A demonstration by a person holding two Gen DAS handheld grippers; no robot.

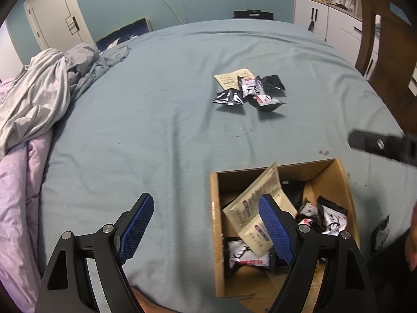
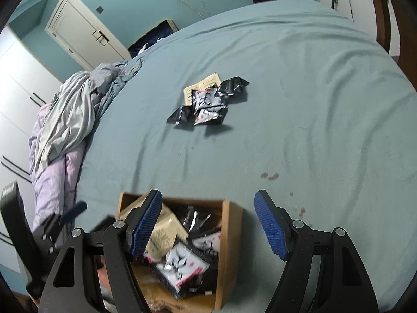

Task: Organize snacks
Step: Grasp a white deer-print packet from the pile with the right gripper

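Observation:
A small pile of snack packets (image 1: 249, 90), black-and-white ones over a beige sachet, lies on the blue-green bedsheet (image 1: 156, 120); it also shows in the right wrist view (image 2: 208, 101). An open cardboard box (image 1: 217, 221) near me holds several packets and beige sachets; it shows in the right wrist view too (image 2: 230, 234). My left gripper (image 1: 206, 224) is open and empty, its right finger over the box. My right gripper (image 2: 207, 224) is open and empty, its left finger over the box. Part of the right gripper (image 1: 383, 144) shows blurred in the left wrist view.
Crumpled grey and lilac bedding (image 1: 34, 109) is heaped along the bed's left side. A wooden chair (image 1: 385, 60) stands at the right. One black-and-white packet (image 1: 380, 232) lies outside the box on its right. Small stains (image 2: 269, 176) mark the sheet.

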